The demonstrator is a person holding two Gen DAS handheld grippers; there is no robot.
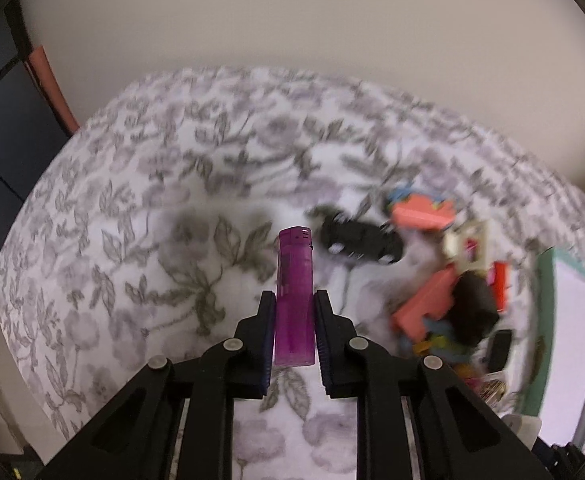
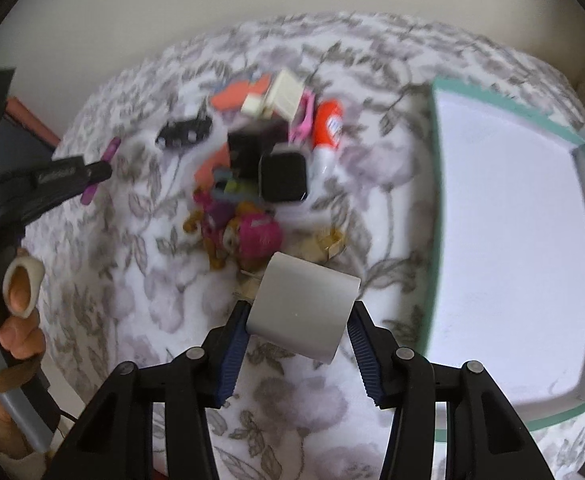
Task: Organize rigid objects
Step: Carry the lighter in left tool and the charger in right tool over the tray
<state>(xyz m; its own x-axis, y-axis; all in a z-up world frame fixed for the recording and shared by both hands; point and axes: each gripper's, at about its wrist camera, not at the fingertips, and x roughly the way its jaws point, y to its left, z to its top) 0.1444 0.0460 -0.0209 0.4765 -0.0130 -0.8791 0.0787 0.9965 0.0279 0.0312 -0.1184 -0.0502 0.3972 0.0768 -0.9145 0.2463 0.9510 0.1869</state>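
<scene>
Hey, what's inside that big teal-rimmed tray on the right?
The tray shows only a bare white floor in the right wrist view. Its near left corner sits behind the right tool and the grey block it grips, so that part is hidden.

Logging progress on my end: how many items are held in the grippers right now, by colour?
Purple: 1, the lighter in the left gripper
Grey: 1, the rounded block in the right gripper
Total: 2

Left gripper clamped on a purple lighter; right gripper clamped on a grey block, both raised over the bedspread.
</scene>
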